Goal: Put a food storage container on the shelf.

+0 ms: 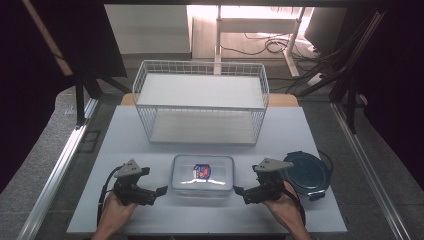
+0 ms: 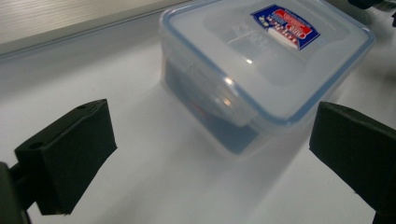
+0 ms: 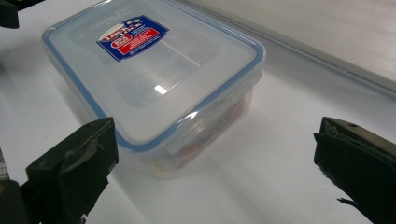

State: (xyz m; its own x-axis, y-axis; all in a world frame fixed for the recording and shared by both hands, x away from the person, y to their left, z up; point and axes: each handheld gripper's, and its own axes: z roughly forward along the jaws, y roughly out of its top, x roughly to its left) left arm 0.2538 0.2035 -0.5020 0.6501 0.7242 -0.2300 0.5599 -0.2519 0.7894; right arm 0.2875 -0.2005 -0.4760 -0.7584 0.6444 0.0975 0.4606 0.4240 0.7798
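A clear lidded food container [image 1: 202, 173] sits at table centre, lid on, untouched; at its nine o'clock our left gripper [image 1: 161, 191], at three o'clock our right gripper [image 1: 238, 190], both with jaws apart, holding nothing; we judge grasping not yet begun; wire basket [image 1: 200, 102] at twelve o'clock.

A white tabletop [image 1: 125, 210] is being framed by grey speckled flooring [image 1: 30, 165] and metal rails [image 1: 60, 165]. Behind it, a pale desk frame [image 1: 255, 25] is being washed by bright light, while cables [image 1: 270, 47] are being left tangled on the floor.
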